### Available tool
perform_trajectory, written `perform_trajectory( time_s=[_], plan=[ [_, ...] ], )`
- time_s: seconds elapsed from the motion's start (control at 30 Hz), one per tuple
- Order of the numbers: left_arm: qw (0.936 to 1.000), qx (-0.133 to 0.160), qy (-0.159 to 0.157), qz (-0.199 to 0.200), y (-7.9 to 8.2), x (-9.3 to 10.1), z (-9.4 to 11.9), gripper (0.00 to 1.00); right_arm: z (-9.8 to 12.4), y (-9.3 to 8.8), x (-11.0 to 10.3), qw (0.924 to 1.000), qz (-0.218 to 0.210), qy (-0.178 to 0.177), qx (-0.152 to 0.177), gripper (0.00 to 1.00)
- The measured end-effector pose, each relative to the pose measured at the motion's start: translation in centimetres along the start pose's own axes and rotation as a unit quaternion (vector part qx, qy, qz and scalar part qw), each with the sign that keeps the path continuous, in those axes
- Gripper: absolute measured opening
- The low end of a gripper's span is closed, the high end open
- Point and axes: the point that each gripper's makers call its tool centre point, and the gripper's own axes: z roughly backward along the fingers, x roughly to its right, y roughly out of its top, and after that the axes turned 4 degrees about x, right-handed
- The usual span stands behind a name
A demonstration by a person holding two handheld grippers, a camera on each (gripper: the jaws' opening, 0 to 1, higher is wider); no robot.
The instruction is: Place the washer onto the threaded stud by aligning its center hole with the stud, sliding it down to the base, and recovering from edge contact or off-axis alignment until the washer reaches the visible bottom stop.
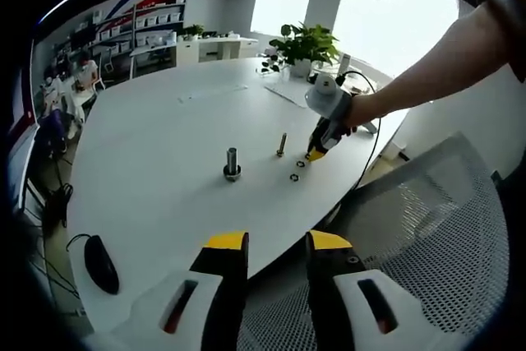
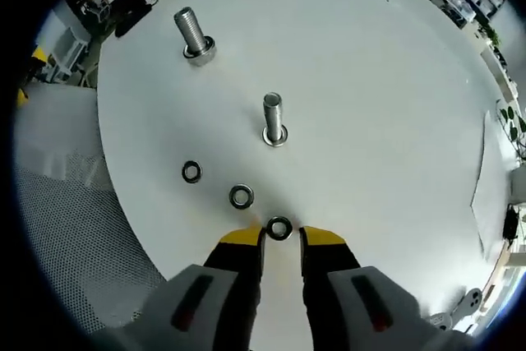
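Three dark washers lie flat on the white table (image 2: 394, 104). The nearest washer (image 2: 279, 228) sits just between the yellow tips of my right gripper (image 2: 281, 240), whose jaws stand open on either side of it without clamping it. The second washer (image 2: 241, 196) and third washer (image 2: 191, 172) lie to the left. Beyond them a slim threaded stud (image 2: 274, 119) stands upright, with a thicker stud (image 2: 194, 34) farther off. In the left gripper view, the right gripper (image 1: 315, 154) is lowered beside the slim stud (image 1: 282, 144). My left gripper (image 1: 277, 244) hangs open off the table edge.
A grey mesh chair (image 1: 427, 228) stands by the near table edge. A black mouse (image 1: 101, 262) lies at the table's left corner. A potted plant (image 1: 306, 43) and papers sit at the far end. A cable runs from the right gripper off the table.
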Motion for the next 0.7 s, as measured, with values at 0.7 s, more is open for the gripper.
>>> perform_trajectory(
  time_s=[0.7],
  plan=[
    [1.0,-0.001,0.0,0.0,-0.04,0.08,0.09,0.25,-0.13,-0.12,-0.13,0.9886,0.118,0.033,-0.088,0.19]
  ],
)
